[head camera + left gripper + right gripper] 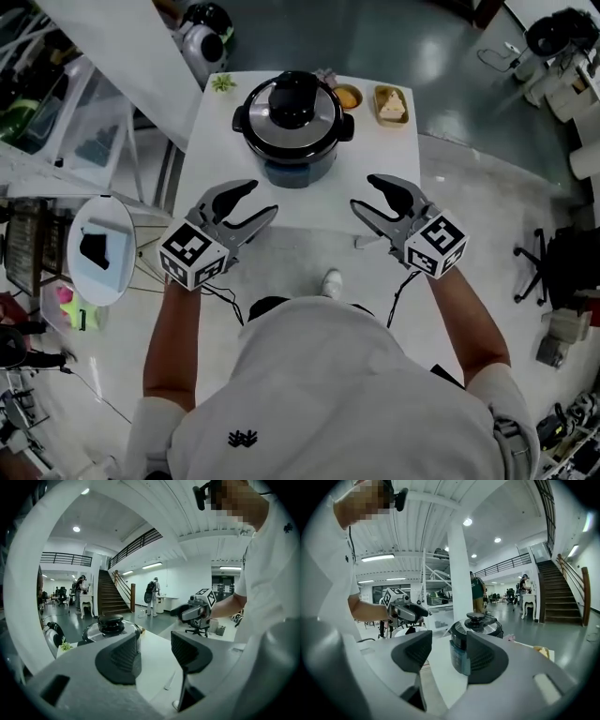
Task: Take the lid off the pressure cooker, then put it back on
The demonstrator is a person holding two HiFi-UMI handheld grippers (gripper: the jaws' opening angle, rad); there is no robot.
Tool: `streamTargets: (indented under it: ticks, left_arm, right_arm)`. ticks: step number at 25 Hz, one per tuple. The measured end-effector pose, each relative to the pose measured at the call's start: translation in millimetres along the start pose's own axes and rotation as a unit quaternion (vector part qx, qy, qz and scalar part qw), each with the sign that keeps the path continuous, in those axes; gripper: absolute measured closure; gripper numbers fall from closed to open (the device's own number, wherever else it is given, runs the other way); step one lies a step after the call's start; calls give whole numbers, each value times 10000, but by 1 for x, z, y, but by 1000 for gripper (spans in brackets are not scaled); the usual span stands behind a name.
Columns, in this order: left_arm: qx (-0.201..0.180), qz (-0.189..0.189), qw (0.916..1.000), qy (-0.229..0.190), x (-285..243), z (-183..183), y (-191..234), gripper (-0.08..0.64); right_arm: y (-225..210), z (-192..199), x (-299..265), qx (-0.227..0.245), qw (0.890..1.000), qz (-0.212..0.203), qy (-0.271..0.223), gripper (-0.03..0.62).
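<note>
Left claw [258, 202]: stands wide, pads well apart, grips nothing. Hovers over the near part of the white tabletop [319, 217], to the near left of the pressure cooker [291, 131], and aims at it without touching. Shows bare tabletop between the pads in its own view, with the cooker well beyond the left pad.

Right claw [366, 192]: likewise wide, with nothing between the pads. Hovers to the near right of the pressure cooker, apart from it, angled inward toward the left claw. In its own view, sees the cooker past the right pad, partly hidden by it.

Lid [292, 114]: sits on the pressure cooker, its black knob [294, 97] uppermost, untouched by either claw. Cooker body: stands upright at the far middle of the tabletop, with a bluish panel [298, 172] on the side facing the claws.

Farther out, all along the far edge: small green plant [223, 83] just left of the pressure cooker; small bowl [348, 96] with orange contents just right of it; pale tray [391, 103] with food beyond the bowl, farther right again.

On the near side of the pressure cooker, past the tabletop edge: a pale shoe [331, 281] on the grey floor [487, 197].
</note>
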State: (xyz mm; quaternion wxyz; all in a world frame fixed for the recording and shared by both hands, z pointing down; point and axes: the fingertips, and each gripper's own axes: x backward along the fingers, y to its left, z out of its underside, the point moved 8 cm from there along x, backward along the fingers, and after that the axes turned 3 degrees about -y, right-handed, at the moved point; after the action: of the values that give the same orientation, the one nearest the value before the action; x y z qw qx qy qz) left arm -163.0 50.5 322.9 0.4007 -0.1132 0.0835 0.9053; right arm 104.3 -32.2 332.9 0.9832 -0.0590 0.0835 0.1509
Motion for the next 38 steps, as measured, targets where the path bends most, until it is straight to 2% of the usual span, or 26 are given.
streamTargets:
  ticks: [5,11,20,24,28,38]
  left_arm:
    - [-45,-201,9998,81,-28,-7,27,325]
    - [-179,-120,9997,117,-42,-14,84,321]
    - [-414,534,9975,229,-74,-19,166,304]
    - [-523,886,9943,283,-88,-18,191,290]
    - [-622,1222,9902,284,-102,-22,206,285]
    - [-796,1952,9763,499,-143,-19,220,278]
  right_arm:
    - [-41,-4,-24,104,9996,-271,23,347]
    - [-70,-12,-73,140,9990,-413,111,333]
    - [-102,-29,-150,365,9983,-339,306,308]
    - [-114,-27,-181,292,9981,-253,482,293]
    - [-124,-31,-198,242,9982,-177,516,278]
    - [-131,-28,-223,292,9947,-411,893,285]
